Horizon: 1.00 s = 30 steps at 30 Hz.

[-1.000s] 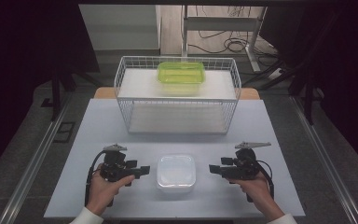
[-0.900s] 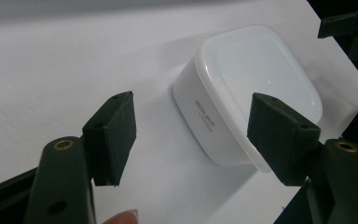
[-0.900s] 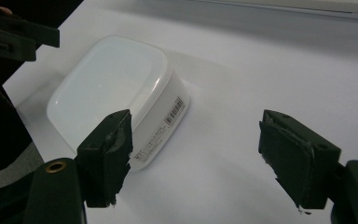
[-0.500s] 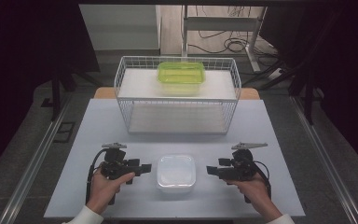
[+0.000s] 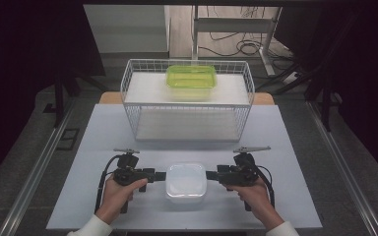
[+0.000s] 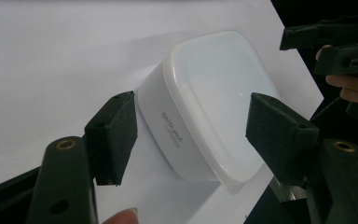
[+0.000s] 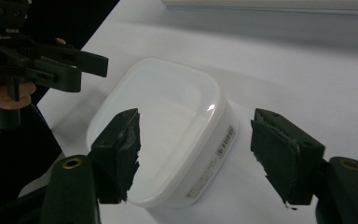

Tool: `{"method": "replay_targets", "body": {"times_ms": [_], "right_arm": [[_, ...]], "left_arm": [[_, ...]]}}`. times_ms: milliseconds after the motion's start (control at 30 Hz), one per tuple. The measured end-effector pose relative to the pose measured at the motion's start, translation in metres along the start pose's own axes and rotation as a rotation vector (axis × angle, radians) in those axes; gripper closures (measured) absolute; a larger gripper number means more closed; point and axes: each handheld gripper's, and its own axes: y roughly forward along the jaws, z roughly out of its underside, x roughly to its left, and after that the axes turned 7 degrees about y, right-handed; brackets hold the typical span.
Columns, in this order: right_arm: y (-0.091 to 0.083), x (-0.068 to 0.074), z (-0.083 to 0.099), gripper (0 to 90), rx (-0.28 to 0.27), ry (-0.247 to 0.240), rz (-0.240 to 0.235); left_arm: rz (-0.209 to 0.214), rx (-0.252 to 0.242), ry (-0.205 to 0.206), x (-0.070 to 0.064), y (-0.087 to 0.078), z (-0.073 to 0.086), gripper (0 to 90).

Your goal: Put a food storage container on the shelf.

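Observation:
A white lidded plastic container (image 5: 186,182) sits on the table near its front edge, between both hands. My left gripper (image 5: 158,175) points at its left side and is open. In the left gripper view the gripper (image 6: 191,135) has its jaws spread wide before the container (image 6: 214,98), touching nothing. My right gripper (image 5: 210,174) points at the container's right side, open as well. Its own view shows the gripper (image 7: 196,149) with the container (image 7: 168,126) just ahead of the jaws.
A white wire rack (image 5: 187,105) stands at the back of the table, with a green lidded container (image 5: 191,81) on its top shelf. The pale table (image 5: 103,132) has bare room to both sides. Dark floor lies beyond the table's edges.
Both grippers have slid inward toward the white container, closing the gaps on its left and right sides. The container has not moved.

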Motion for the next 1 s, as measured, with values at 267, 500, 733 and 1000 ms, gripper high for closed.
{"method": "replay_targets", "body": {"times_ms": [267, 500, 733, 1000], "right_arm": [[0.009, -0.006, 0.004, 41.0, 0.023, 0.056, -0.054], [0.019, -0.01, 0.006, 45.1, 0.054, 0.076, -0.072], [0.026, -0.014, 0.009, 52.5, 0.081, 0.11, -0.101], [0.025, -0.021, 0.013, 65.1, 0.089, 0.166, -0.123]], "left_arm": [[0.021, -0.001, -0.017, 0.0, 0.003, 0.003, 36.4], [0.063, 0.011, -0.059, 0.002, 0.007, 0.006, 42.7], [0.068, 0.018, -0.082, 0.007, 0.013, 0.008, 50.8], [0.119, 0.035, -0.126, 0.007, 0.023, 0.011, 67.3]]}}
